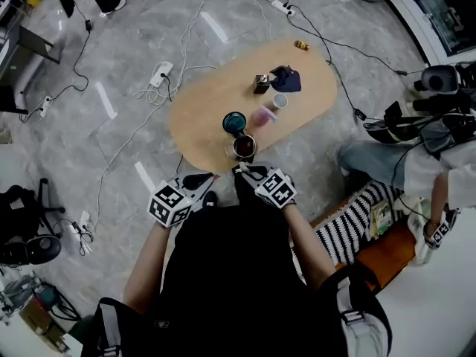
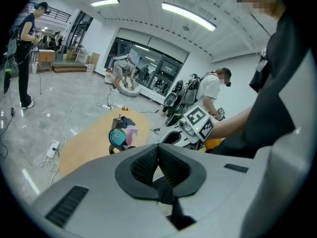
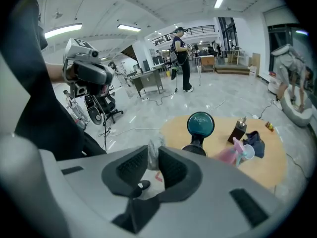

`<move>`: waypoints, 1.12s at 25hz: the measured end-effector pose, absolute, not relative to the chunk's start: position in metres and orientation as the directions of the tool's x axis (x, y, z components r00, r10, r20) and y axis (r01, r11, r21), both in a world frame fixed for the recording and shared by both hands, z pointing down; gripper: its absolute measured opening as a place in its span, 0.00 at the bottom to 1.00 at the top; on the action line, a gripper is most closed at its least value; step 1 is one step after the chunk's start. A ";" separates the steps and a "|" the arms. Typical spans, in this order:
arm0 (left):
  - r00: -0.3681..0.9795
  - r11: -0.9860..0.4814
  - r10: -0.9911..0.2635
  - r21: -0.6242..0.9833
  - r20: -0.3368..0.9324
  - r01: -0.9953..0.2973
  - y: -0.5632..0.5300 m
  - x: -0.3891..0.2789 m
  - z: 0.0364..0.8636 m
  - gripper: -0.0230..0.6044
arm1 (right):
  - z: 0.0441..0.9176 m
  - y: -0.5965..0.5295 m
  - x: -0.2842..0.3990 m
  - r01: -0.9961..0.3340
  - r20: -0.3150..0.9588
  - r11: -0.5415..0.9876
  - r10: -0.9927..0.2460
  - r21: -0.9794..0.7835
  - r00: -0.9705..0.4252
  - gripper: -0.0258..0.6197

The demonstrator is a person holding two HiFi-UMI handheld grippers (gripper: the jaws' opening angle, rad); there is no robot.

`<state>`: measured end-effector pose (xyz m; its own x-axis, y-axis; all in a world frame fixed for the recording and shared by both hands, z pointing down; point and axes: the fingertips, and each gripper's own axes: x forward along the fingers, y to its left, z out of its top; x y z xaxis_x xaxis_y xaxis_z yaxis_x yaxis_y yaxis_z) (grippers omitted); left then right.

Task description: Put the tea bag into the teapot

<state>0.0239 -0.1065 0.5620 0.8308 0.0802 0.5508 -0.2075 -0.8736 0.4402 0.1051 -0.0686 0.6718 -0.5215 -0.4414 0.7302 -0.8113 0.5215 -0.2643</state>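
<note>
Here we see left gripper (image 1: 202,178) low at left, near table edge. Its bumpy black pads press together, nothing between them. Right gripper (image 1: 243,170) just beside it: jaws nearly closed, pinching thin, soft, pale tea bag (image 3: 154,151). Bag not in pot, held just short of it. Round teapot (image 1: 244,147) sits on near end of smooth oval wood table (image 1: 201,106). Shiny teal round thing (image 1: 234,123) touches pot's far side. Further right: pink thing (image 1: 262,116), small white cup (image 1: 280,101), crumpled dark blue cloth (image 1: 287,79).
</note>
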 end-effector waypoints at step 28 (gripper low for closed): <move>0.768 -0.750 -0.121 0.448 0.629 -0.486 -0.110 0.049 0.577 0.05 | 0.794 -0.116 0.142 -0.687 0.756 0.601 -0.201 -0.408 -0.624 0.16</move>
